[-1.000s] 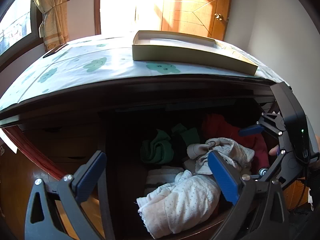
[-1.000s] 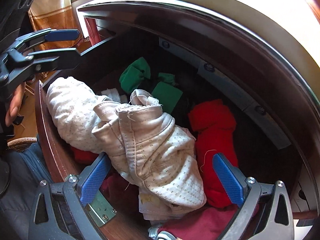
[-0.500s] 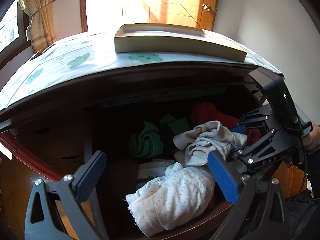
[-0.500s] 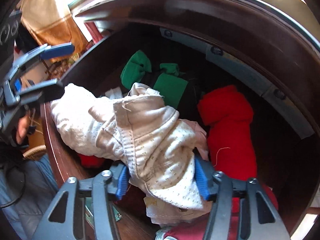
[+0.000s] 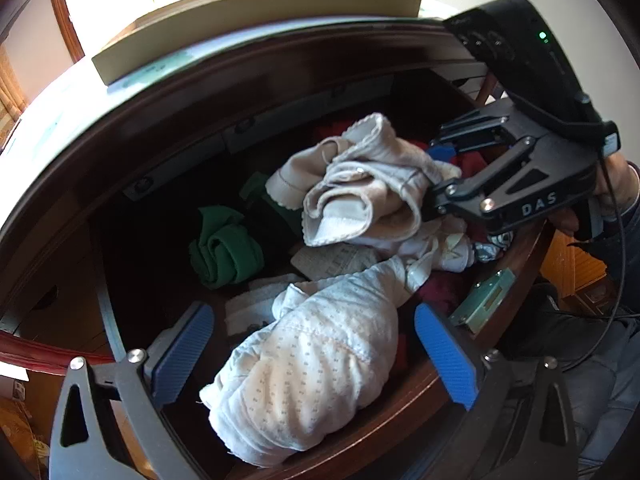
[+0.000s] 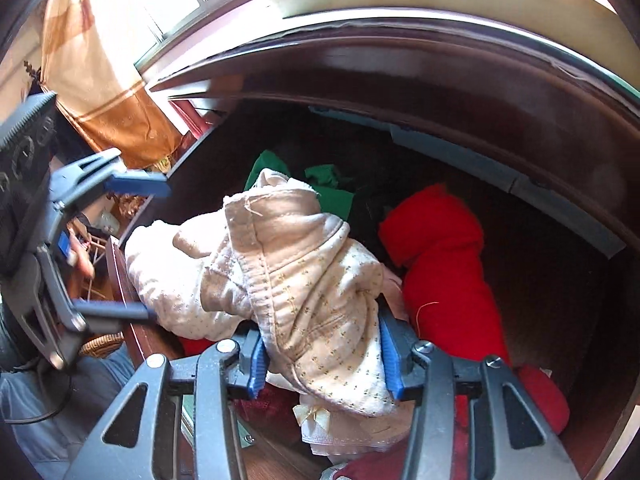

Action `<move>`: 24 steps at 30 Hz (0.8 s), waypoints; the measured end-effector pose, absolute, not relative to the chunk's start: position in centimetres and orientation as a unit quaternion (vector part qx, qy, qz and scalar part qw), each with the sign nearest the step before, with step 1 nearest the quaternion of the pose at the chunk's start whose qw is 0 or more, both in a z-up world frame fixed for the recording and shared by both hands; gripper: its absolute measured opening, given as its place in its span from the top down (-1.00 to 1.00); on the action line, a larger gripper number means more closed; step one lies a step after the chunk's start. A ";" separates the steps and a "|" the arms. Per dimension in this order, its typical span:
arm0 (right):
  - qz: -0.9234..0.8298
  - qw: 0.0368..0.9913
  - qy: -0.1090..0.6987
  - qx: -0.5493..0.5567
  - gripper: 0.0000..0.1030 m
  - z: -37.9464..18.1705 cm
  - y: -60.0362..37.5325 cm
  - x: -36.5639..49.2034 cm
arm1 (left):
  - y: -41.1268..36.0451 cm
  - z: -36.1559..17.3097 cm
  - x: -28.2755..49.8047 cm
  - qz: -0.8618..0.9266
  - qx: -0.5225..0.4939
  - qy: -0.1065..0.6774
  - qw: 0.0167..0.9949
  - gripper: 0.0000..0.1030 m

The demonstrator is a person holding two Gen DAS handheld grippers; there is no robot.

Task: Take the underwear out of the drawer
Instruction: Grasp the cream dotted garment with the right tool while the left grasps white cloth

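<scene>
Between the blue pads of the right gripper [image 6: 322,354], which stood wide apart a second ago, a bunched beige dotted pair of underwear [image 6: 304,280] is now pinched, the pads having closed on its lower folds half a second back and staying pressed into the cloth. In the left wrist view the same garment [image 5: 360,192] has risen clear of the heap and hangs from the right gripper [image 5: 434,178] above the other clothes, where earlier it lay slumped on them, so the grasp appears to have taken and the lift out of the drawer [image 5: 360,436] seems under way. The left gripper [image 5: 316,356] has its fingers spread wide and holds nothing; it has come forward and down over the front rim, so a second pale dotted garment [image 5: 316,380] now lies between its open fingers (touching neither, as far as the view shows). Further out, a green rolled garment [image 5: 226,250] sits deeper in the drawer and a red bundle [image 6: 444,256] lies just beside the lifted piece on its right, both unmoved. A trailing fold of the beige piece still reaches down toward the pile, so it may drag a neighbour along as it comes out. On the cabinet top a shallow tray [image 5: 256,24] rests undisturbed.
</scene>
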State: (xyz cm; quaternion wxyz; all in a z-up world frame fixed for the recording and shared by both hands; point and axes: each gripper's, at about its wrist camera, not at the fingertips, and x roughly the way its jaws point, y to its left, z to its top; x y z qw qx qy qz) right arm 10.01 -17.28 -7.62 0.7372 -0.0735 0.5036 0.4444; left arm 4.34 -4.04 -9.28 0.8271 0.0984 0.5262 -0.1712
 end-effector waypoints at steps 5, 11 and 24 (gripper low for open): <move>0.447 0.738 0.501 -0.062 0.07 -7.3 -17.5 10.0 | -4.0 -10.3 5.5 -0.187 0.082 0.559 0.804 -0.96; 0.450 0.737 0.502 -0.055 0.07 -7.3 -18.2 10.1 | -3.7 -12.8 6.4 -0.208 0.047 0.598 0.773 -0.87; 0.441 0.747 0.494 -0.059 0.07 -7.1 -17.4 9.7 | -2.5 -12.4 4.6 -0.210 0.007 0.561 0.800 -0.06</move>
